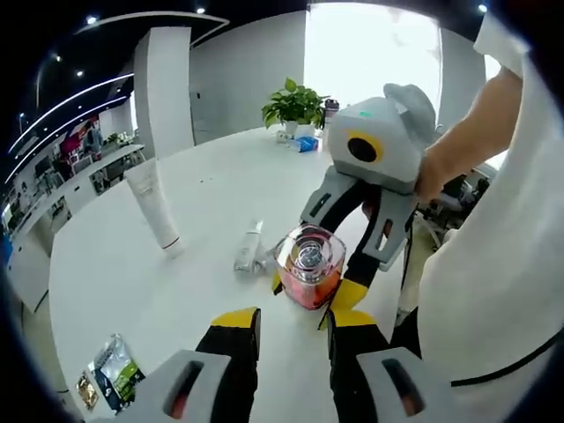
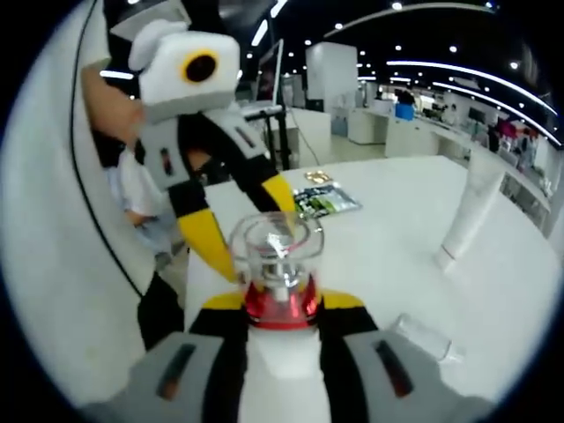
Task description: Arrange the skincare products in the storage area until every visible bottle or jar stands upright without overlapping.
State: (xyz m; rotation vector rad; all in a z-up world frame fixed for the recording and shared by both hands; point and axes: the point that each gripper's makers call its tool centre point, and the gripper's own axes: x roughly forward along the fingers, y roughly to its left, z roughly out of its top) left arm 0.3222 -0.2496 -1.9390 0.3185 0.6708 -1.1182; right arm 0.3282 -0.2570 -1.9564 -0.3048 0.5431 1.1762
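I take the round white table (image 1: 159,291) as my landmark: a potted green plant (image 1: 295,106) stands at its far edge, with a small blue item (image 1: 307,144) just beside the pot, too small to identify. A printed foil sachet (image 1: 113,370) lies flat near the table's close edge, and beyond the table I see rows of office desks (image 1: 84,172).

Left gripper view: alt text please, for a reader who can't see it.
The right tongs grip a clear-capped red bottle standing on a white table, the left tongs open just in front of it. Farther back, a white tube stands upright, a small bottle lies flat, and a sachet lies near the edge.
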